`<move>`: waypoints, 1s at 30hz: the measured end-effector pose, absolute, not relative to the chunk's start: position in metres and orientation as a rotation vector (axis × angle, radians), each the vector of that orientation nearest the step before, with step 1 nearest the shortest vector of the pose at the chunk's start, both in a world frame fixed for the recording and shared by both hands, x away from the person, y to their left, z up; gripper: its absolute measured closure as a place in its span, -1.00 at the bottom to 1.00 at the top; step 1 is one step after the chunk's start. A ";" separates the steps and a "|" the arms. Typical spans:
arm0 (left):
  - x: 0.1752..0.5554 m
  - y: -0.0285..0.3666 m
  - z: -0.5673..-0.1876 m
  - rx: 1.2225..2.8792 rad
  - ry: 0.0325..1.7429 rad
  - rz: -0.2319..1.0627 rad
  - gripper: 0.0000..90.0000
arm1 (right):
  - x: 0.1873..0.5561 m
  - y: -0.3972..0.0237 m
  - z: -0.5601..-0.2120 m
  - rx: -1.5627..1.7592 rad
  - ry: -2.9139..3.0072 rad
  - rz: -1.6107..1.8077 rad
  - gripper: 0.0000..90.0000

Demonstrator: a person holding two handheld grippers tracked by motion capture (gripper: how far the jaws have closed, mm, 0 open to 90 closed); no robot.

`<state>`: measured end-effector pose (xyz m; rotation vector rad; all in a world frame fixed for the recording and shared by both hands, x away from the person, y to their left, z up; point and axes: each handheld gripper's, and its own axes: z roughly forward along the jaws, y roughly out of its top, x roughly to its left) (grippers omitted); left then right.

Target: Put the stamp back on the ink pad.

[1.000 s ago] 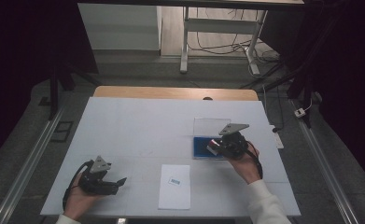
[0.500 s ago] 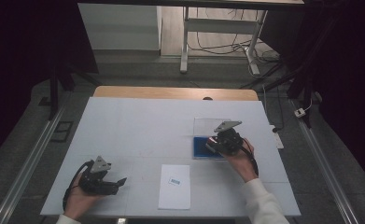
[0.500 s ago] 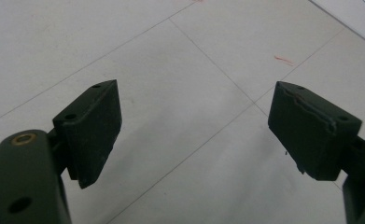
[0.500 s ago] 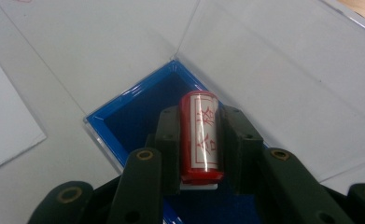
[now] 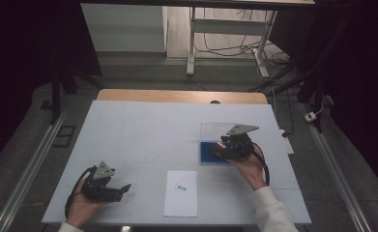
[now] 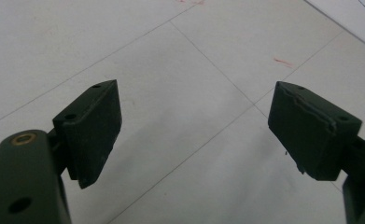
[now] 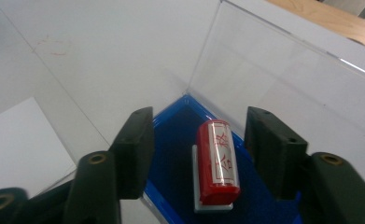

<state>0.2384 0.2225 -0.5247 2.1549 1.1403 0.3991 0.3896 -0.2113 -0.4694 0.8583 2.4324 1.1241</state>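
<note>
Black hand-held gripper (image 5: 124, 187) with grey three-cornered plate, brass-ringed screws, trailing black cable; white sleeves

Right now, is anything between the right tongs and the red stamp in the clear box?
Nothing visible. The right tongs have just opened, and the red stamp lies between their jaws on the blue pad, untouched.

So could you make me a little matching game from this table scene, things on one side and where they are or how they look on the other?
Things:
1. red stamp
2. white sheet
3. left gripper
4. right gripper

Descriptions:
A. lies flat on the table's near edge, between the two hands
B. jaws wide apart above bare table
C. lies on the blue pad in the clear box
D. jaws open either side of the stamp, not touching it

Pairs: 1-C, 2-A, 3-B, 4-D
</note>
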 end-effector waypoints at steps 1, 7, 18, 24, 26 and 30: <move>0.238 0.223 -0.524 2.153 1.139 0.403 -0.60 | 0.388 -0.212 -0.469 0.845 2.426 1.125 -0.12; 0.237 0.224 -0.523 2.140 1.135 0.395 -0.60 | 0.374 -0.222 -0.467 0.821 2.387 1.147 -0.14; 0.229 0.227 -0.522 2.118 1.119 0.404 -0.60 | 0.333 -0.255 -0.474 0.800 2.393 1.133 -0.14; 0.228 0.224 -0.521 2.111 1.104 0.406 -0.60 | 0.317 -0.282 -0.493 0.855 2.403 1.121 -0.13; 0.228 0.223 -0.521 2.110 1.102 0.398 -0.60 | 0.312 -0.287 -0.498 0.856 2.407 1.113 -0.13; 0.229 0.222 -0.522 2.117 1.102 0.394 -0.60 | 0.305 -0.295 -0.504 0.854 2.416 1.120 -0.13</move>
